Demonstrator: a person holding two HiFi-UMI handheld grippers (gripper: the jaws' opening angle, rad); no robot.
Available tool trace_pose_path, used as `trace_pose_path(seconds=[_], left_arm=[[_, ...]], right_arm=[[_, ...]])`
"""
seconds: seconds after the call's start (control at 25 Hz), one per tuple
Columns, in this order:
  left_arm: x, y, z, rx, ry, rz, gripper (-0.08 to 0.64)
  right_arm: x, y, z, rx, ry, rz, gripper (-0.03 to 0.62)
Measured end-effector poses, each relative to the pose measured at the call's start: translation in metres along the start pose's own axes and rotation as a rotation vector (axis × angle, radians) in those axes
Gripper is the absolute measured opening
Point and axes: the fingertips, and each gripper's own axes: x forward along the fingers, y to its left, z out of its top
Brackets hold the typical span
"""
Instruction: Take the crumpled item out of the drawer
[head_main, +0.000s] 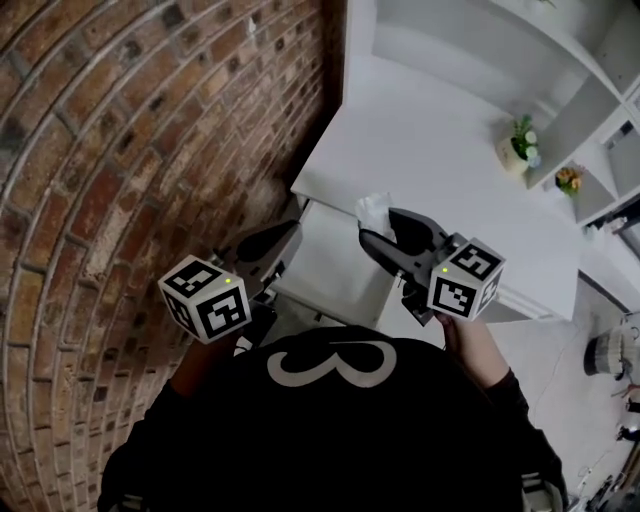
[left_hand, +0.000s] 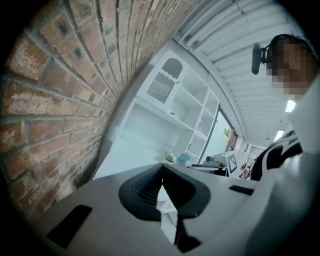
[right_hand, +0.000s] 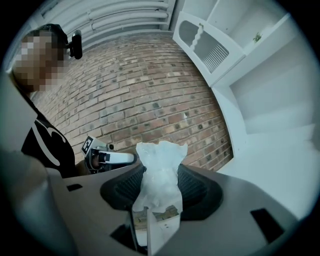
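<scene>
Right claw: my right claw (head_main: 378, 230) is clamped on the crumpled item (right_hand: 159, 172). The pads press its lower part and the white top stands up free above the jaws.
Crumpled item: it hangs in the air over the open drawer (head_main: 335, 268), just at the front edge of the worktop (head_main: 450, 180), near its left corner. I judge it is already out of the drawer.
Reason of the hold: the grip is low on the item, I think so that the light material does not slip.
Left claw: my left claw (left_hand: 161, 172) has its jaws together with nothing between them. It hovers beside the left side of the drawer, probably only waiting.
Surface: white and smooth, with a small plant pot (head_main: 520, 146) near the far edge.
Room: brick wall (head_main: 150, 130) on the left, white shelves (head_main: 500, 45) behind the worktop.
</scene>
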Motion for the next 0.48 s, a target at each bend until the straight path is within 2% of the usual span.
trace_pose_path(seconds=[0.24, 0.48], left_arm=[[0.003, -0.018, 0.012, 0.044, -0.011, -0.032, 0.002], [0.006, -0.032, 0.015, 0.057, -0.011, -0.062, 0.002]], right_arm=[[-0.017, 0.019, 0.02, -0.036, -0.058, 0.026, 0.219], [-0.028, 0.026, 0.027, -0.072, -0.077, 0.019, 0.218]])
